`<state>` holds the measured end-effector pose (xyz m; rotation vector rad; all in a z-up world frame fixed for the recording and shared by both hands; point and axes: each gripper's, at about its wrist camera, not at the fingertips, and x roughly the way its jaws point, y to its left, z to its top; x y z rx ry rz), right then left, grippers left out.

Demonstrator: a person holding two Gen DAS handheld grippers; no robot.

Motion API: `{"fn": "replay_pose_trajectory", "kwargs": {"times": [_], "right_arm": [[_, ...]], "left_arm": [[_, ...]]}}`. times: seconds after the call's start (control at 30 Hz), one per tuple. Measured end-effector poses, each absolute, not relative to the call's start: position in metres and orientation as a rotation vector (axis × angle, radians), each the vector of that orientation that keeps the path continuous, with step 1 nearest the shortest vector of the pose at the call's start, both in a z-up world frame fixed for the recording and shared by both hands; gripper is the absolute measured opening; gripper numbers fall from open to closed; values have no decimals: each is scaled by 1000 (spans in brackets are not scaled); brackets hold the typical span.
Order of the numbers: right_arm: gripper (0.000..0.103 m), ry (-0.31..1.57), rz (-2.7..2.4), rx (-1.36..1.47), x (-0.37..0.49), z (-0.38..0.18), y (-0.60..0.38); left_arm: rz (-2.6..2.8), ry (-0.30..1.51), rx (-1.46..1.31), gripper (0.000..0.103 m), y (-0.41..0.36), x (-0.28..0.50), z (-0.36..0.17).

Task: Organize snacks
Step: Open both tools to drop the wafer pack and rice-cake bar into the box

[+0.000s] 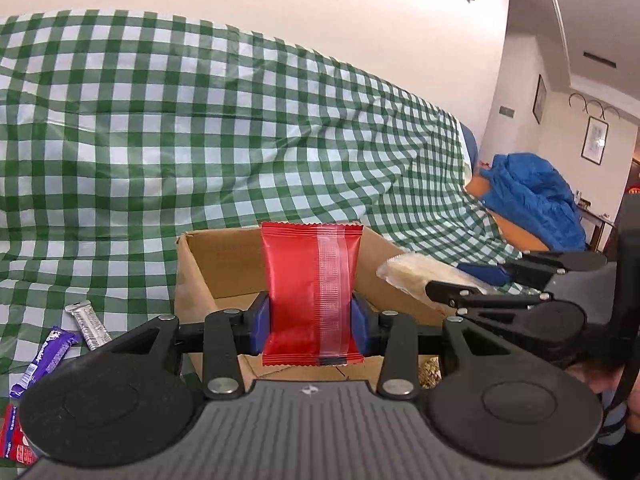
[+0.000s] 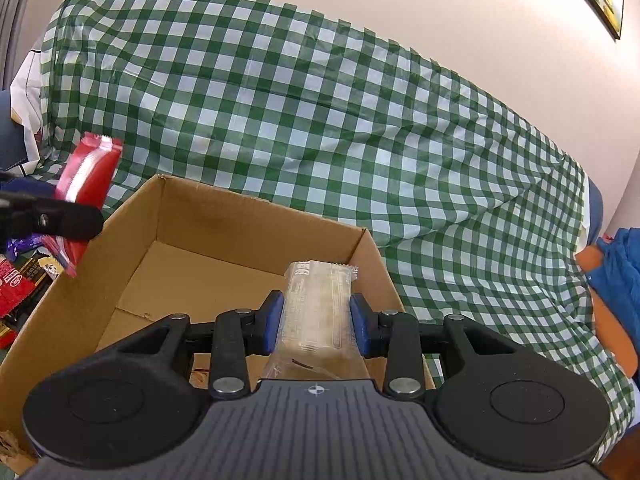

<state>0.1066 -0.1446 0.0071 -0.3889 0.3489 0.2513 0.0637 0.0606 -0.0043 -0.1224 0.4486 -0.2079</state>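
Note:
My left gripper (image 1: 312,320) is shut on a red snack packet (image 1: 310,292), held upright over the near left part of an open cardboard box (image 1: 196,276). My right gripper (image 2: 316,326) is shut on a clear-wrapped pale snack bar (image 2: 318,308), held above the box (image 2: 240,220) near its right wall. In the right wrist view the red packet (image 2: 90,176) and the left gripper's finger (image 2: 60,220) show over the box's left edge. In the left wrist view the pale bar (image 1: 420,272) and the right gripper (image 1: 516,280) show at the right.
Loose snacks lie left of the box: a silver bar (image 1: 88,324), a purple bar (image 1: 44,360), a red packet (image 1: 14,436), more red and dark packets (image 2: 20,280). A green checked cloth (image 2: 320,120) covers the sofa behind. A blue bag (image 1: 536,200) lies at the right.

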Motion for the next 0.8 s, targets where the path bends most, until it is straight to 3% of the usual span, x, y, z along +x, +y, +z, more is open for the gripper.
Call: {"fn": "replay_pose_trajectory", "kwargs": {"times": [0.8], "right_arm": [[38,354,250,-389,110,2,-144]], "left_arm": [[-216,442,-131,45,63,67,-3]]}}
